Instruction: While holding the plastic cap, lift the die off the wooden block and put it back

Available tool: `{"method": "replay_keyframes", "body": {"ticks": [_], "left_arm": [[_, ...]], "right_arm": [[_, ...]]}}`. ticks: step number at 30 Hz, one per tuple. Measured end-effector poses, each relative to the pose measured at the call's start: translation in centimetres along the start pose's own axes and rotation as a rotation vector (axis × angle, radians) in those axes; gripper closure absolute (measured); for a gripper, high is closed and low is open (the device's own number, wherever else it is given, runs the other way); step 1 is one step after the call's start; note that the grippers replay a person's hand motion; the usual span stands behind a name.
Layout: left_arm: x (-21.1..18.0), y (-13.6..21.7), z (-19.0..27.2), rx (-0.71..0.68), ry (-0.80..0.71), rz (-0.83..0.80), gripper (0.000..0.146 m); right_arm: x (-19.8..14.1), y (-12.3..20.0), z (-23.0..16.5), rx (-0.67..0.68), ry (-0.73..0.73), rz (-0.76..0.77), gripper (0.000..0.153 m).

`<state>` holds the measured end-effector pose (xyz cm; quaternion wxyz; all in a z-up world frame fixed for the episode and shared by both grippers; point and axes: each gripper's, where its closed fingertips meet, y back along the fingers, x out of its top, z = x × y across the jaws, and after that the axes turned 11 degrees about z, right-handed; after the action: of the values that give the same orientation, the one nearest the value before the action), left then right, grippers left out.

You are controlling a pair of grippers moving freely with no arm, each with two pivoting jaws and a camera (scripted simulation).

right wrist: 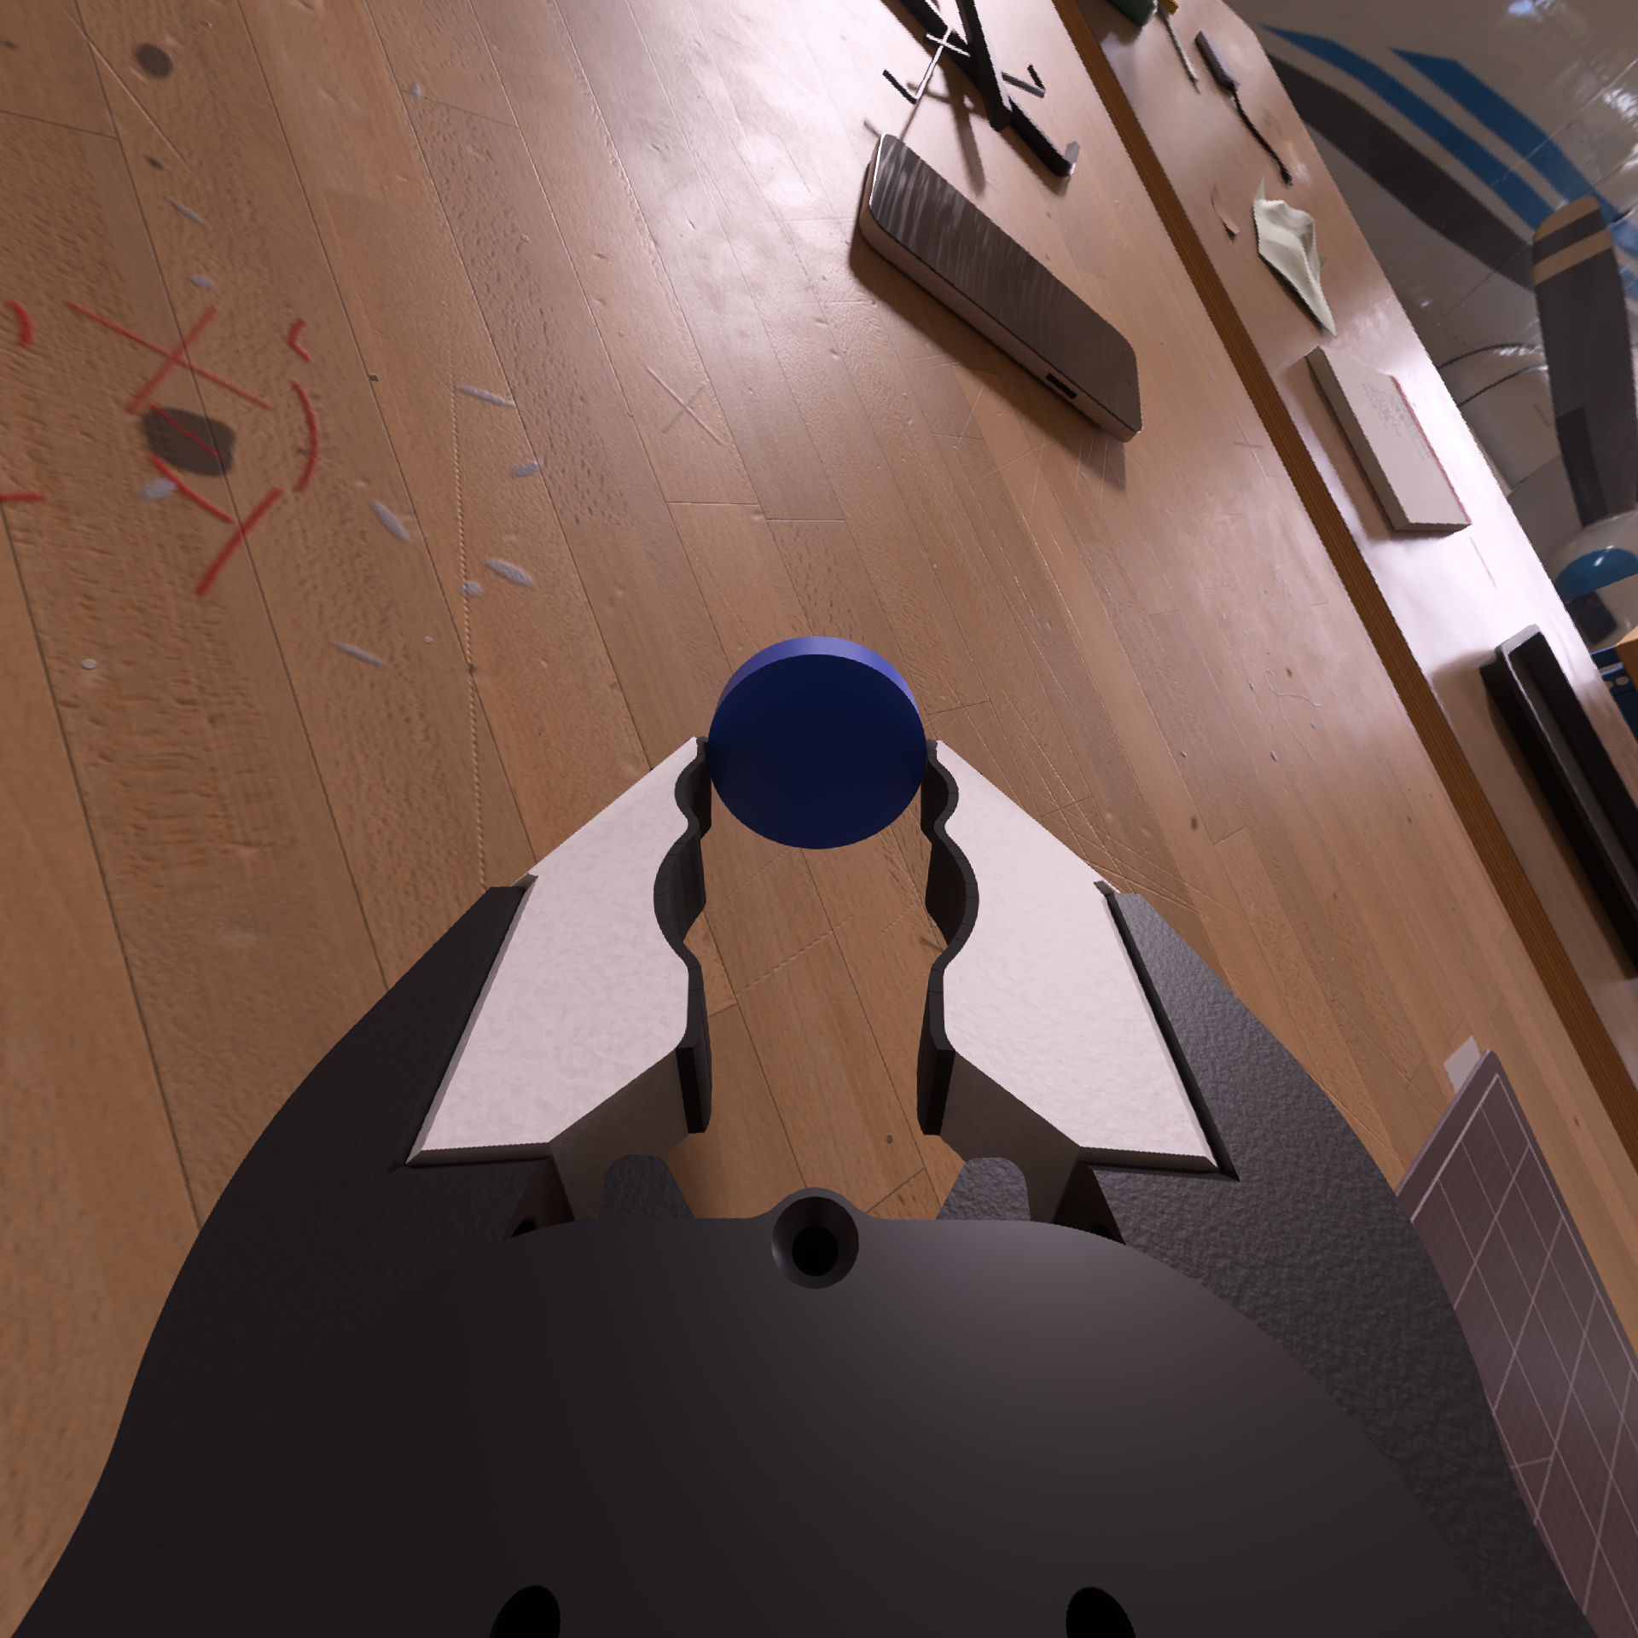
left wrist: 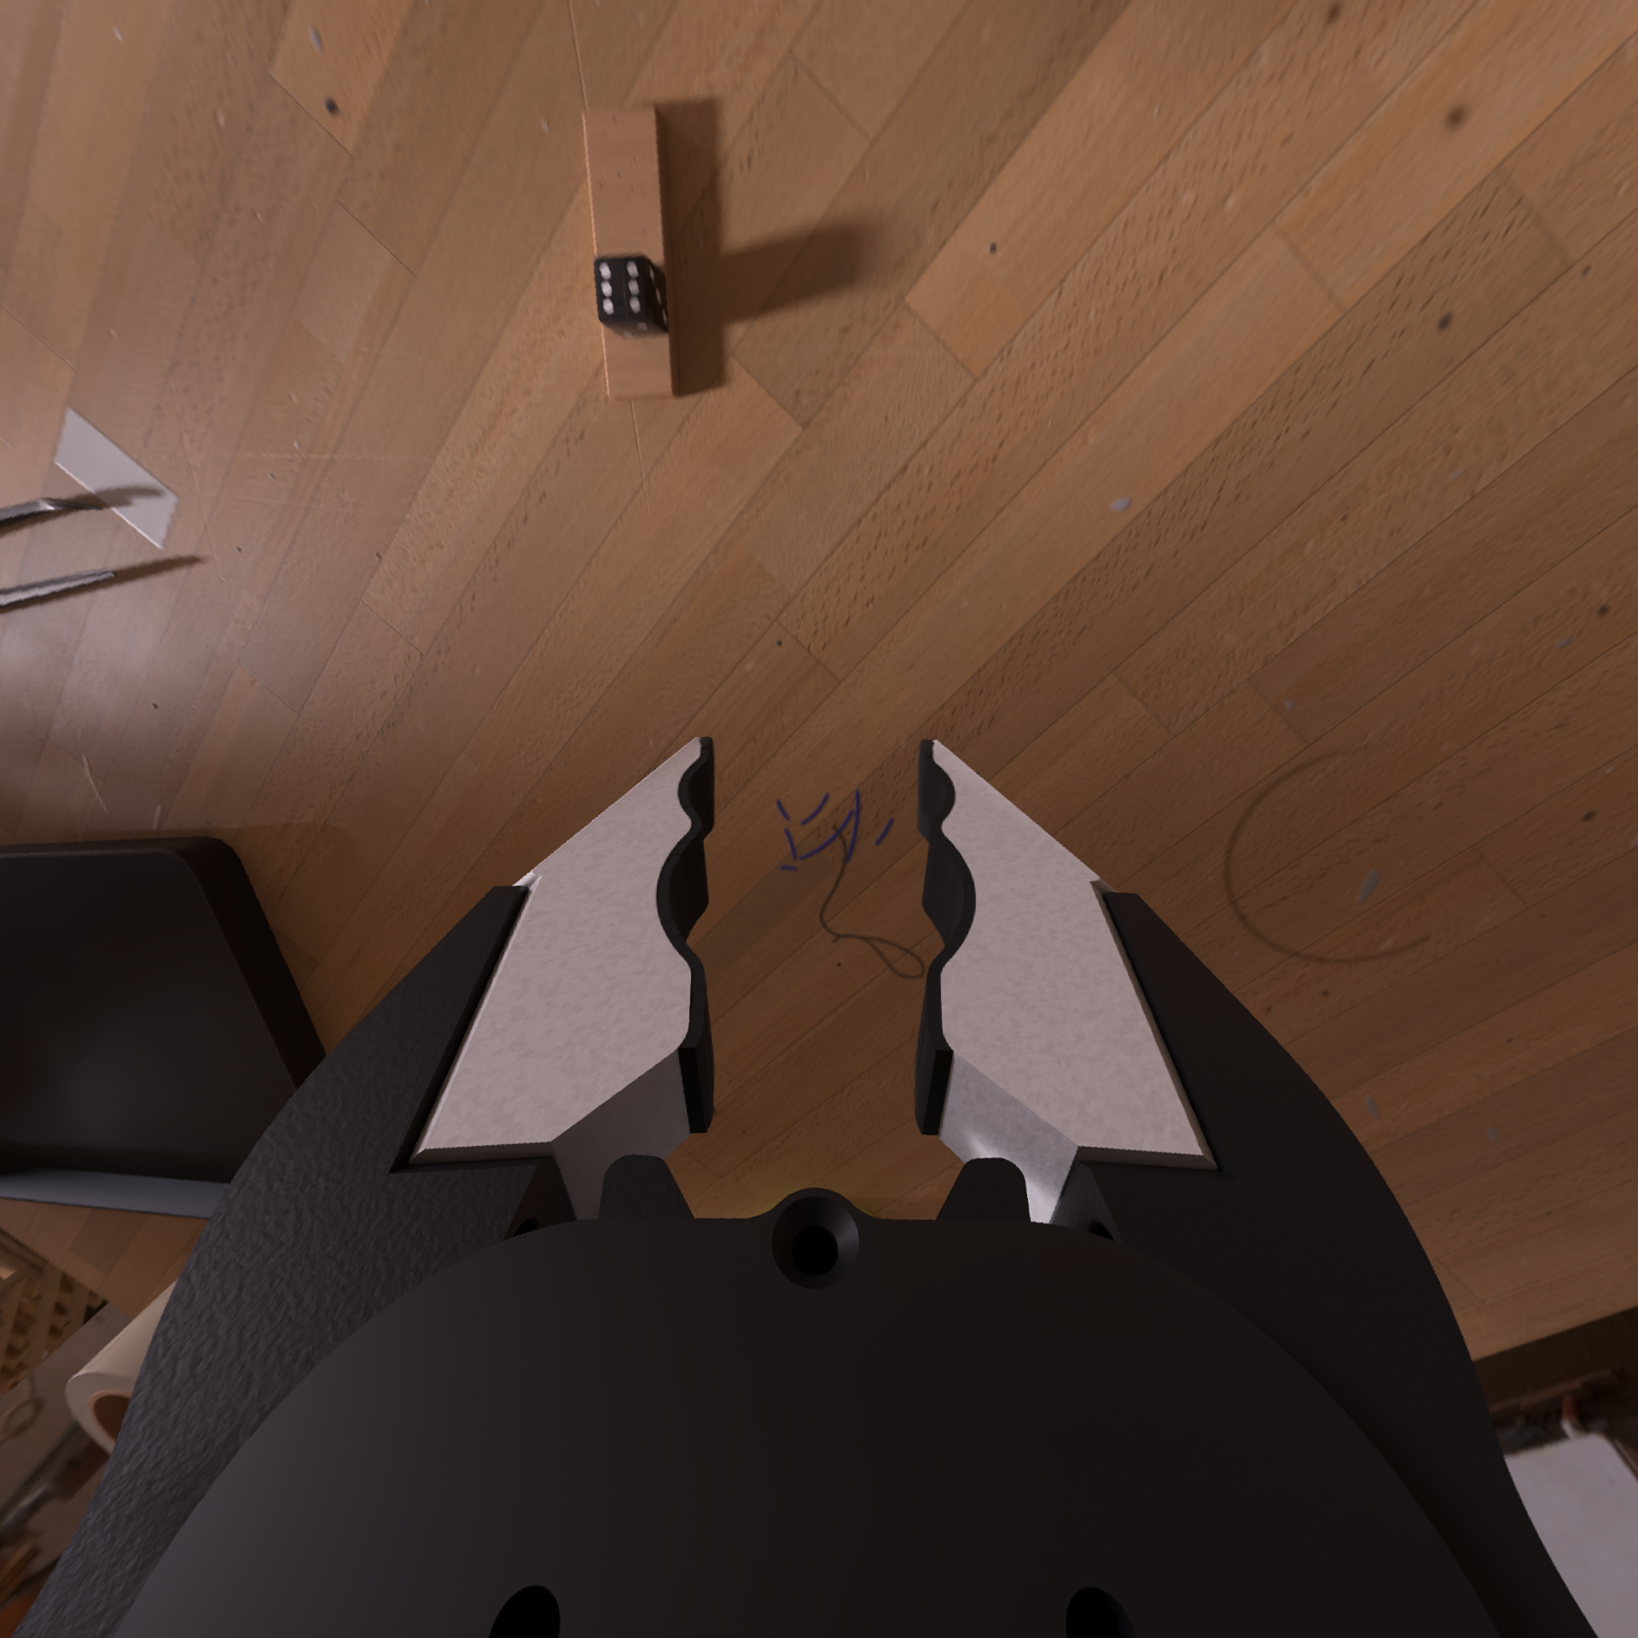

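Observation:
In the left wrist view a black die (left wrist: 630,296) with white pips sits on the near part of a long wooden block (left wrist: 636,248) lying on the wooden table. My left gripper (left wrist: 815,753) is open and empty, held above the table well short of the block. In the right wrist view my right gripper (right wrist: 815,753) is shut on a round dark blue plastic cap (right wrist: 815,743), pinched between the fingertips above the table. The die and block do not show in the right wrist view.
A black tray-like object (left wrist: 133,1002) lies at the left of the left gripper, with metal tongs (left wrist: 53,549) farther left. A flat silver device (right wrist: 1002,284) and black stand (right wrist: 993,80) lie ahead right of the right gripper; the table edge (right wrist: 1329,496) runs along the right.

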<state>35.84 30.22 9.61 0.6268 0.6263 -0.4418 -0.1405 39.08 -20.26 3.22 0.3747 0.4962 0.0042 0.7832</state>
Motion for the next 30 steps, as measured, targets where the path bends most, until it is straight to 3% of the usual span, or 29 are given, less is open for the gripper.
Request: {"method": "replay_keyframes", "body": {"ticks": [3,14,30], "left_arm": [[-1.0,-0.5,0.0,-0.003,-0.014,-0.044,0.091],[-1.0,-4.4,-0.8,-0.02,-0.043,-0.062,0.094],[4.2,-8.6,-1.2,-0.073,-0.09,0.085,0.087]], "right_arm": [[-0.1,-0.1,-0.1,0.006,-0.005,-0.002,0.105],[-0.7,-0.4,-0.2,0.013,-0.02,-0.017,0.105],[-0.5,-0.4,0.3,-0.002,-0.041,0.004,0.105]]}}
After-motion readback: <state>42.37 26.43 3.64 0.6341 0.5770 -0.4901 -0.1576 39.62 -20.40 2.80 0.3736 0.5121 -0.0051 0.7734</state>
